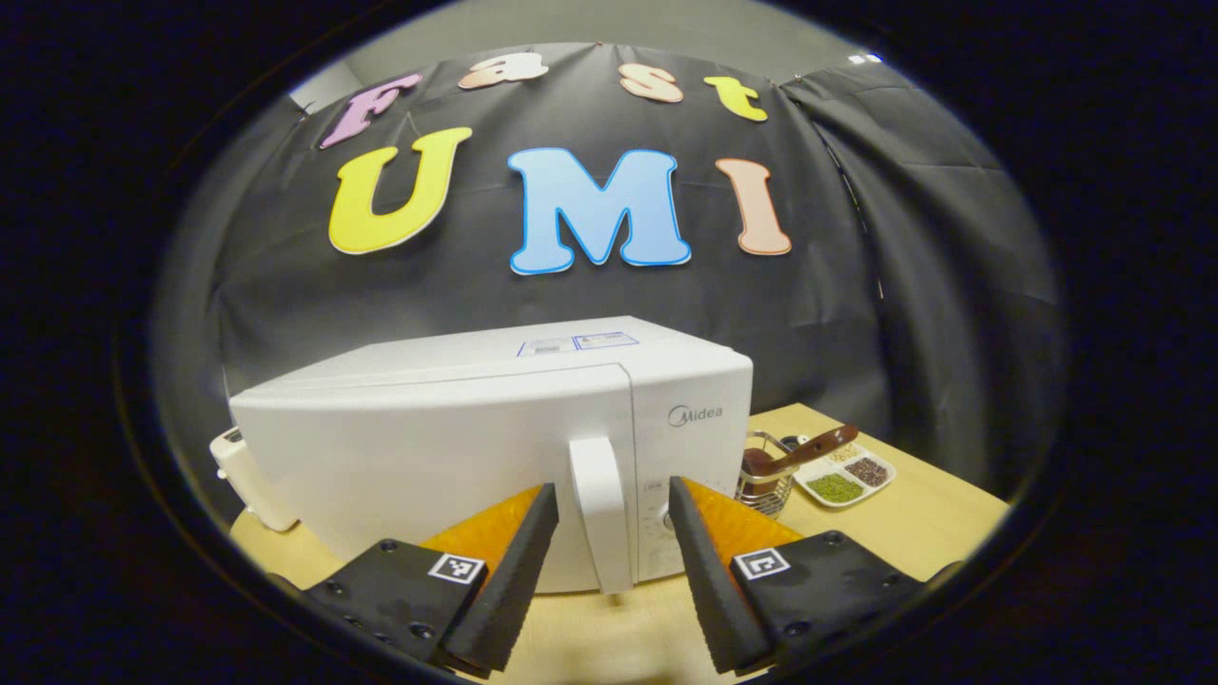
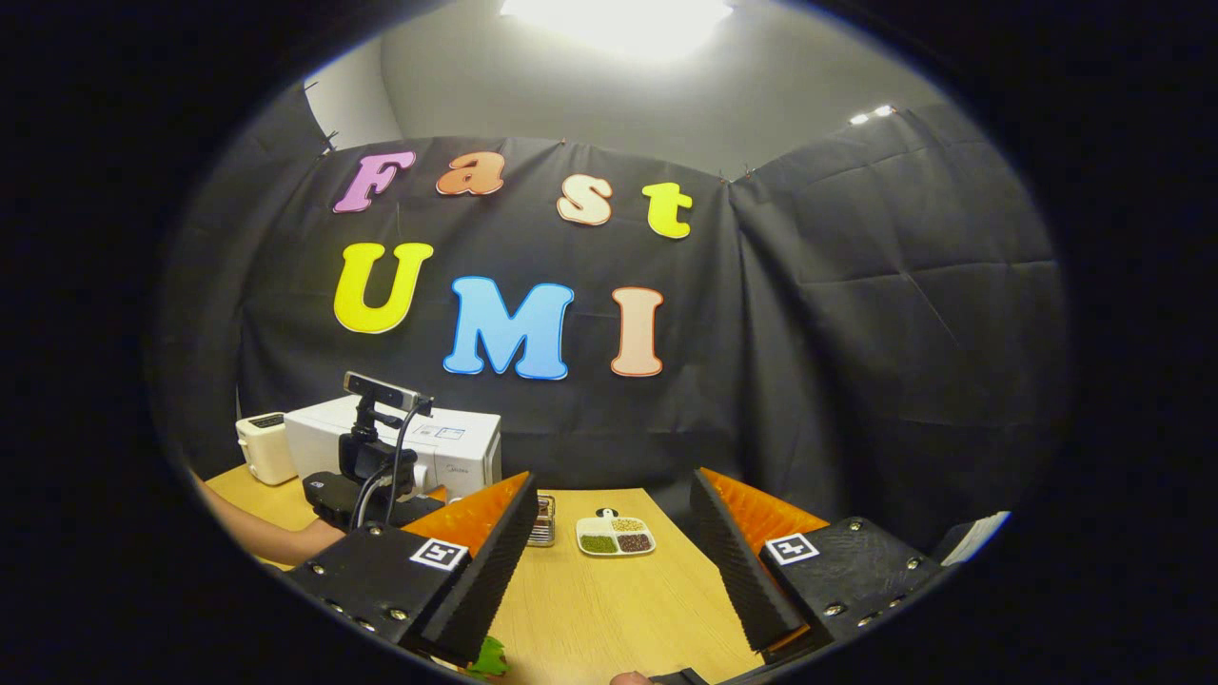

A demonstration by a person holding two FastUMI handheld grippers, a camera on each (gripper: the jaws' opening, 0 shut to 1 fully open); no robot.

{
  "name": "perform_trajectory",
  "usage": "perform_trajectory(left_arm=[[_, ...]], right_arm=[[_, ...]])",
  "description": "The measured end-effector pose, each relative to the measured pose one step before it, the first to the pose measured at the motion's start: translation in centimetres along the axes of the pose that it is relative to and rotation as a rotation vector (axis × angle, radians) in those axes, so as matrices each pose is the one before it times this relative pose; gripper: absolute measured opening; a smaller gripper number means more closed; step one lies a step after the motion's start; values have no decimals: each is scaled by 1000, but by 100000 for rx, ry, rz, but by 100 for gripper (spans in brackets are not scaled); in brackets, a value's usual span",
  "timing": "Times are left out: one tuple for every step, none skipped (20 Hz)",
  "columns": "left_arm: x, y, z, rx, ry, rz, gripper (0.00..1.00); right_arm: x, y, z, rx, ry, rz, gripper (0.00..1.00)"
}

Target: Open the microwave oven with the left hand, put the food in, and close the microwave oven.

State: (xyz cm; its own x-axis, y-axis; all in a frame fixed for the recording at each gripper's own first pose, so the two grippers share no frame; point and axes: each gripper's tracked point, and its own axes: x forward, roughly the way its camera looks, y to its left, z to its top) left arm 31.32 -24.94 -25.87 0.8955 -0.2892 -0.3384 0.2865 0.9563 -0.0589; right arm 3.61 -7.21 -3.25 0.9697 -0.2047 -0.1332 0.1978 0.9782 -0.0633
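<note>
Microwave (image 1: 495, 447) door is closed on the surface (image 1: 913, 523). Left gripper (image 1: 609, 504) is spread, its fingers flanking the handle (image 1: 601, 514) without contact. Right gripper (image 2: 614, 533) is spread, empty.

I see left gripper view close, facing microwave (image 1: 495, 447) door | right gripper view farther back | shared: microwave, sectioned dish (image 2: 616, 536)

1. Microwave (image 1: 495, 447) stands on the worktop (image 1: 913, 523), door shut, handle (image 1: 601, 509) between the left gripper's (image 1: 609, 533) spread jaws.
2. Toaster (image 1: 249, 480) just left of microwave.
3. Wire basket (image 1: 767, 476) and divided dish (image 1: 845, 476) to its right.
</note>
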Motion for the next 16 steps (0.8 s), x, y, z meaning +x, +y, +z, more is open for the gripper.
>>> perform_trajectory(left_arm=[[178, -21, -221, 48, 205, 318, 75], [117, 30, -34, 917, 491, 332, 69], [149, 58, -149, 1053, 214, 566, 64], [26, -77, 91, 821, -69, -386, 58], [307, -17, -1, 915, -115, 407, 55], [74, 314, 96, 1125, 115, 1100, 50], [-82, 113, -27, -8, 64, 220, 44], [-185, -10, 77, -419, -161, -142, 38], [251, -176, -194, -369, 333, -353, 35], [-73, 87, -45, -580, 14, -232, 34], [-84, -54, 11, -100, 242, 0, 32], [-88, 124, 55, -24, -4, 248, 28], [-54, -46, -14, -493, 496, 164, 24], [14, -68, -55, -478, 566, 113, 19], [-16, 24, 11, 134, 517, -246, 15], [-27, -11, 44, 142, 208, -479, 14]], right_arm=[[-28, -19, -51, -380, 42, -246, 98], [-108, -107, -71, -446, 187, -490, 98], [-110, -103, -132, -340, 328, -365, 98], [-86, -52, -145, 22, 464, -250, 98], [-86, -121, -154, 413, 341, -261, 98], [-88, -134, -75, 603, 301, -253, 98], [-42, -146, -178, 665, 396, -285, 98], [-131, -100, -6, 599, 201, -203, 98], [-107, -105, -47, 404, -52, -165, 98], [-183, -105, -32, 241, -55, -129, 98], [-201, -141, -51, 267, 2, -162, 98], [-228, -72, 26, 293, -113, -92, 98], [-134, -117, -122, 326, 7, -108, 98], [-201, -83, -44, 299, 56, 38, 98], [-172, -67, -90, 112, -87, -116, 98], [-287, -166, 46, 36, -160, -148, 98]])
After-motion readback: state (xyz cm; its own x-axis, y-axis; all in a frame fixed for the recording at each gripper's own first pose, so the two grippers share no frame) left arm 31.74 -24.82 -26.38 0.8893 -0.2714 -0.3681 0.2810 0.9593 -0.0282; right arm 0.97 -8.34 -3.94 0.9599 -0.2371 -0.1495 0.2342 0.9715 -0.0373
